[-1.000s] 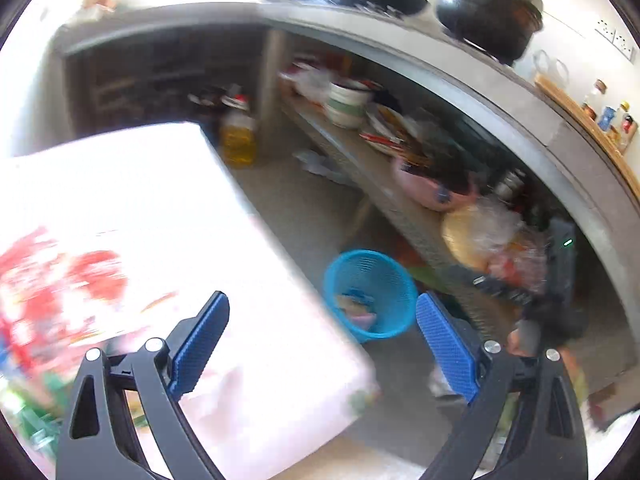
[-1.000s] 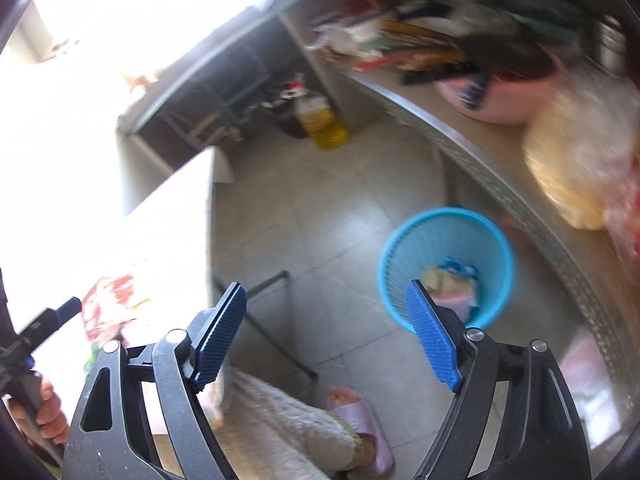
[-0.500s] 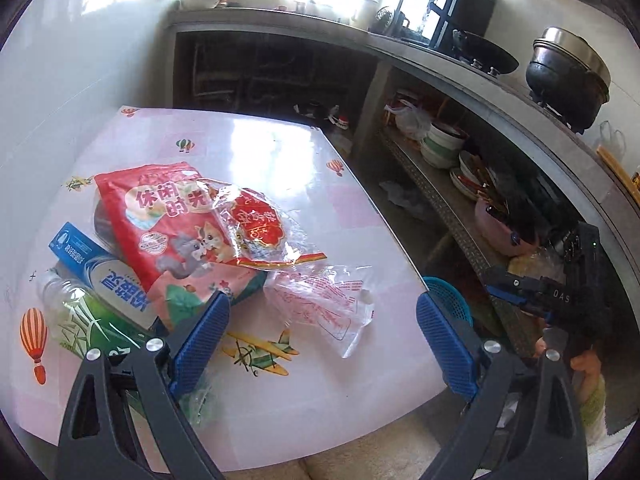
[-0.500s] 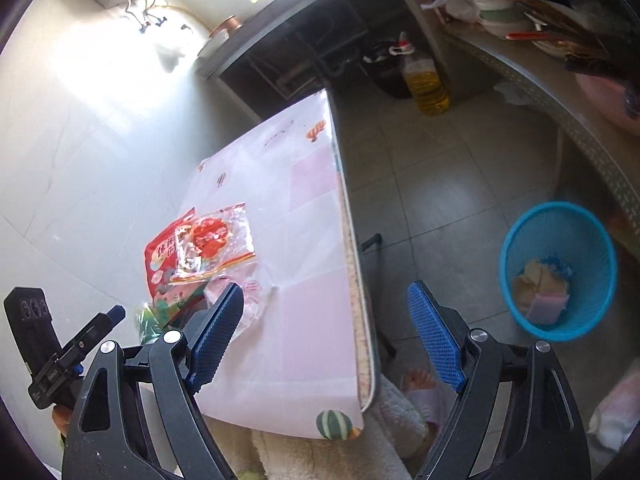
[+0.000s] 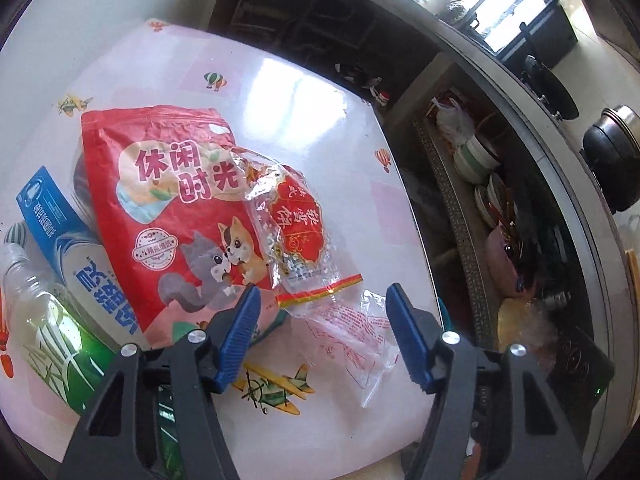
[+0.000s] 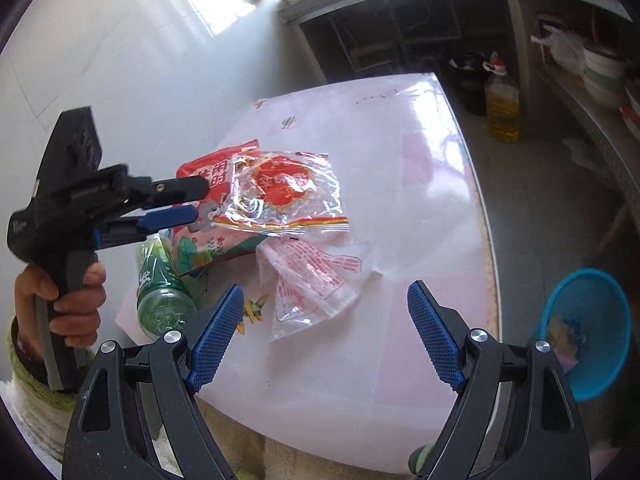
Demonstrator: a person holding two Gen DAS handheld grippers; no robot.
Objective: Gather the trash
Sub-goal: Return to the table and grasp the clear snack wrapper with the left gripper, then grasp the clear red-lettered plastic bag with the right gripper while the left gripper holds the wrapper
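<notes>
closing left gripper (image 5: 322, 308) jaws over clear wrapper (image 5: 352, 336) — not pinching; right gripper (image 6: 326, 312) wide, empty.

Daylight comes in strongly from a window (image 6: 208, 4) at the back, and it burns out to white there. On my surface (image 5: 304, 92) I see a bright glare patch on the glossy pink cover. Both views are sharp, without blur. The fisheye bends straight lines and leaves dark corners; the shelves (image 5: 504, 216) under the counter stay dim.
</notes>
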